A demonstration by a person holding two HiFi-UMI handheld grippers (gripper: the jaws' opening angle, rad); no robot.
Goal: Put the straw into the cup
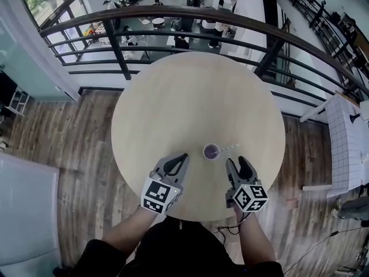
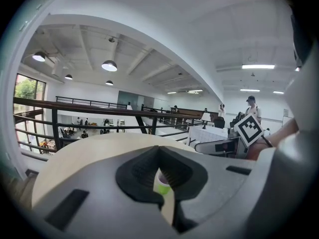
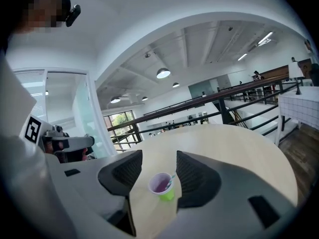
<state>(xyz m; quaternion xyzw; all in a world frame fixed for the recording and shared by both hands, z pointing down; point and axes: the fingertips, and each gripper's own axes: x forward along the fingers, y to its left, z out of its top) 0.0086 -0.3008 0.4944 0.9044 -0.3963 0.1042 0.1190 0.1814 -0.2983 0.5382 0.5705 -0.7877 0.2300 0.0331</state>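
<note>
A small green cup (image 1: 211,152) with a purple inside stands on the round pale table (image 1: 173,97), near its front edge. A thin pale straw (image 1: 229,148) sits in the cup and leans out to the right. My left gripper (image 1: 182,157) hovers just left of the cup, its tips together with nothing held; its own view shows the cup (image 2: 162,183) through the slot behind the tips of the left gripper (image 2: 159,151). My right gripper (image 1: 239,164) hovers right of the cup. Between the wide, empty jaws of the right gripper (image 3: 158,156), the cup (image 3: 162,186) and straw (image 3: 171,179) show below.
A dark railing (image 1: 173,25) runs behind the table, with a drop to a lower floor beyond. Wooden floor (image 1: 69,154) surrounds the table. A white tiled table (image 1: 346,137) stands at the right. In the right gripper view the left gripper (image 3: 67,144) shows at the left.
</note>
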